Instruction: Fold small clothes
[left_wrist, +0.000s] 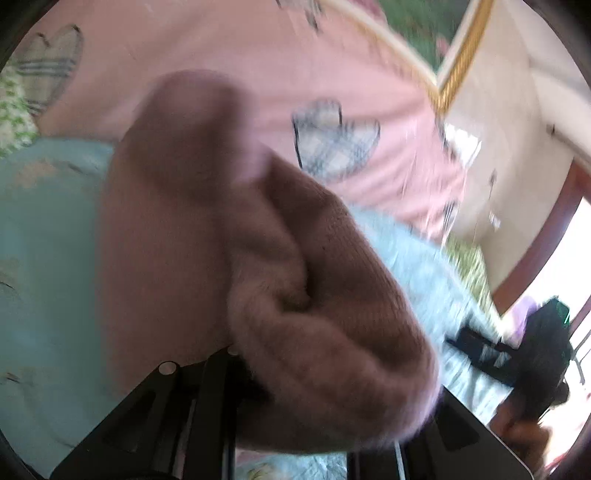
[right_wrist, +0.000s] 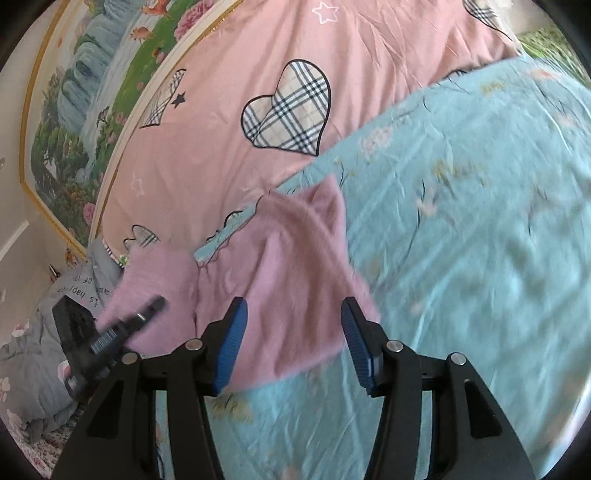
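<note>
A fuzzy pink knit garment (left_wrist: 258, 258) fills the left wrist view, bunched up close to the lens. My left gripper (left_wrist: 325, 398) is shut on a fold of it, and the cloth hides the fingertips. In the right wrist view the same pink garment (right_wrist: 280, 266) lies partly on the teal sheet, with one side lifted toward the left gripper (right_wrist: 147, 310) at the left. My right gripper (right_wrist: 291, 332) hangs just above the garment's near edge. Its blue pads (right_wrist: 232, 343) stand apart and hold nothing. It also shows blurred as the right gripper (left_wrist: 517, 354).
A teal floral sheet (right_wrist: 461, 184) covers the near part of the bed. A pink duvet with plaid hearts (right_wrist: 258, 74) lies behind it. Grey bedding (right_wrist: 29, 350) sits at the left under a landscape mural (right_wrist: 74, 110). A cream wall and doorway (left_wrist: 517, 166) are to the right.
</note>
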